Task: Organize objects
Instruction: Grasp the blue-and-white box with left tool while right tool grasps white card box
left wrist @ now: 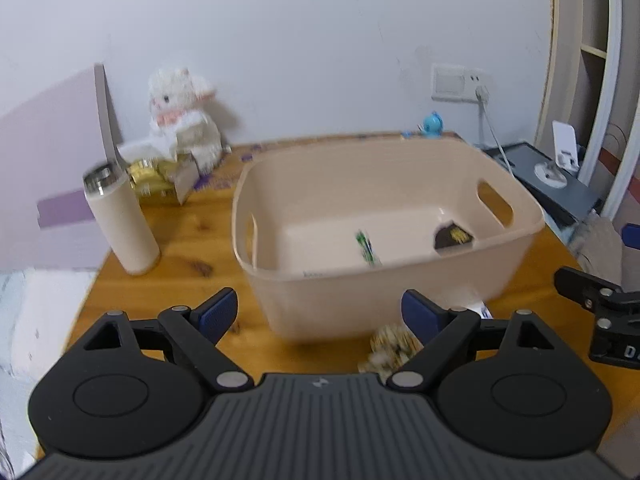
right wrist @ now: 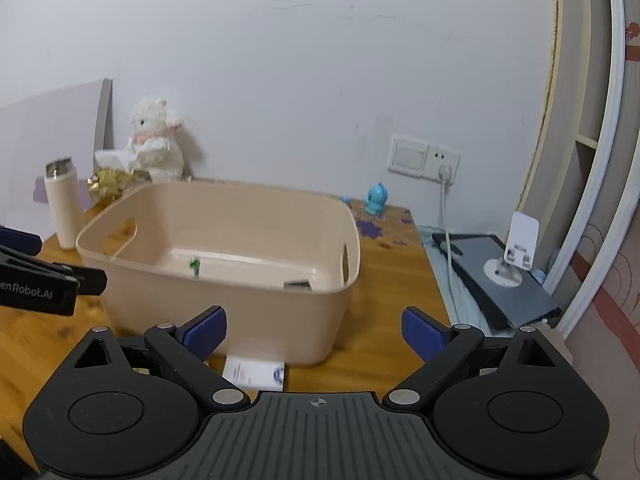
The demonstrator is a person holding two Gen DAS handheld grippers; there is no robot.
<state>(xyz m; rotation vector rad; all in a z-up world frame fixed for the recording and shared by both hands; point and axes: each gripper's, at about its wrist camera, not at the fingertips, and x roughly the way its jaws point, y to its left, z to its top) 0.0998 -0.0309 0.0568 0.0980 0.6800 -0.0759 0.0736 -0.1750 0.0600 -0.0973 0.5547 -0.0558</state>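
At the back of my wooden table a white plush toy leans against the wall, with a cream thermos near it. A blue figurine stands below the wall socket.

Left claw and right claw both hang wide apart, holding nothing.

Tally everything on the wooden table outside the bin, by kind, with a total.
Plush toy: 1
Flask: 1
Gold packet pile: 1
Blue figurine: 1
White card or box: 1
Speckled item, blurred: 1
Total: 6, not counting the bin.
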